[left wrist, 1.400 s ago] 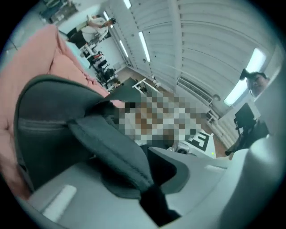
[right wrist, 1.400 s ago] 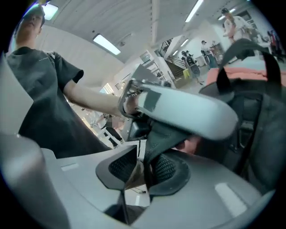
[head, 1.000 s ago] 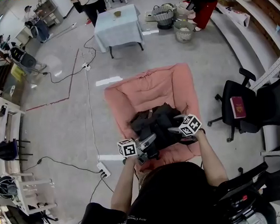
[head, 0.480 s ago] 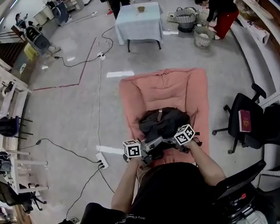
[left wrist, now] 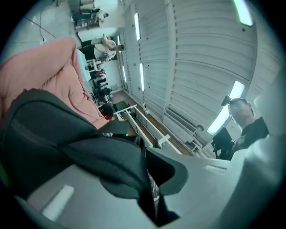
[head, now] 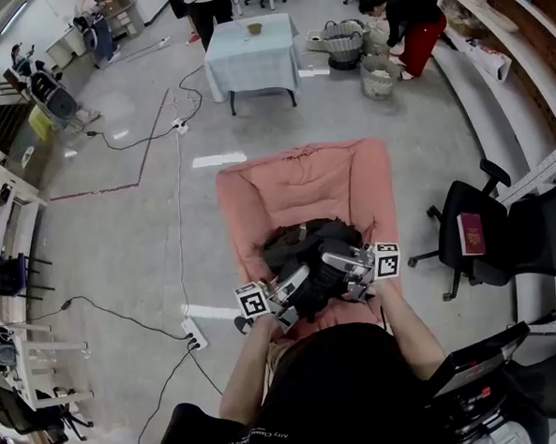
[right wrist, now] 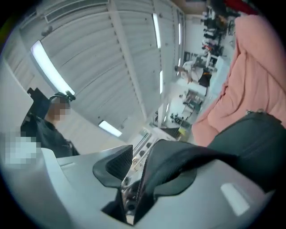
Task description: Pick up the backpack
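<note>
Grey concrete floor (head: 128,235) fills most of what I see from the head view, with a white-draped square table (head: 249,54) at the far end and a black wheeled office chair (head: 468,252) off to the right. Near me, in the middle, a salmon-pink padded lounge chair (head: 294,182) lies open, and the black fabric backpack (head: 308,247) sits slumped on its near half.

Both of my tools are at the bag's near edge. My left gripper (head: 298,277) comes in from the near left, and its jaws are clamped almost together on a black fabric strap (left wrist: 107,165) of the backpack, which runs down into the narrow slot between them.

My right gripper (head: 335,258) reaches in from the near right. Its jaws have just been opening and stand part way apart. A second black strap (right wrist: 183,159) runs down between them, lying against one jaw, while the ribbed pad (right wrist: 117,164) of the other stands clear of it.
</note>
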Demonstrator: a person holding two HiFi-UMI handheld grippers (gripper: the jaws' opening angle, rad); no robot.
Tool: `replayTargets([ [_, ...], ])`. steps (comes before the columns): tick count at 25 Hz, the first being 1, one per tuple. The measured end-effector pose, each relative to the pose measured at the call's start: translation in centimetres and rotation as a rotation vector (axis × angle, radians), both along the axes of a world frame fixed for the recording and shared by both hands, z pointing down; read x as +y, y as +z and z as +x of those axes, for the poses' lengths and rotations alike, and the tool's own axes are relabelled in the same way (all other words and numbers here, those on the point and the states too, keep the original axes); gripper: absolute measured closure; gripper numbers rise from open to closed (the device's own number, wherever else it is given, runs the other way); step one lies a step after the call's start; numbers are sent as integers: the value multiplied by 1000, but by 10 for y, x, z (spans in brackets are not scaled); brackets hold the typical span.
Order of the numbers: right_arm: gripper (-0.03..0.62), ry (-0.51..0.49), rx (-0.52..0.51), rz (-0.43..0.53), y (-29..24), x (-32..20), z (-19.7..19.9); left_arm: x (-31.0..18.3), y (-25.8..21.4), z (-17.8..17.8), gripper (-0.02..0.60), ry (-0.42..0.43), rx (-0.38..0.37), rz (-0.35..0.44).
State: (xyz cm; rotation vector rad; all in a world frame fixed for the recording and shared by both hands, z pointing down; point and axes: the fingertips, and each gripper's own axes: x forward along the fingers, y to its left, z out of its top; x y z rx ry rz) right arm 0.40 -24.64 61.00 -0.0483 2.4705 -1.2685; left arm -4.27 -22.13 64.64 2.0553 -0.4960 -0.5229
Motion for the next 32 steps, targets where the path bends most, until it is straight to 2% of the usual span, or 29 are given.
replayTargets([
  [1,424,77,13,-6,0,-13,0,2,0,10,550,34,-16,5],
  [3,441,190,102,-8,11,-29,-11,5,0,24,538,74,-42,17],
  [5,434,251,188,-36,28,-37,-23,7,-3,31,541,90,-40,27],
  [7,466,301,221,-61,33,-45,-21,7,-4,32,546,79,-50,35],
  [9,556,339,213,-79,29,-49,-9,0,-5,19,567,1,-44,29],
  [10,562,347,193,-85,24,-52,-2,-7,-7,7,572,-57,3,17],
  [13,560,363,117,-61,-2,-60,16,-38,-17,-20,574,-247,217,-54],
  [14,560,381,101,-75,-4,-62,21,-45,-17,-21,574,-297,248,-74],
  [16,560,446,90,-129,4,-65,34,-53,-18,-14,574,-366,247,-87],
  [18,563,539,115,-214,19,-70,46,-59,-20,-3,574,-417,216,-92],
  [19,565,584,147,-240,26,-72,50,-63,-21,1,574,-440,177,-92],
  [22,568,651,276,-193,37,-75,59,-67,-6,11,574,-501,-26,-97],
  [23,568,651,307,-163,39,-75,64,-67,-1,16,575,-503,-62,-93],
  [26,568,656,347,-118,43,-70,71,-61,7,24,574,-469,-131,-63],
  [29,568,672,381,-93,42,-69,57,-54,9,18,574,-412,-212,-45],
  [32,568,672,413,-73,42,-67,45,-47,19,12,574,-395,-358,-39],
])
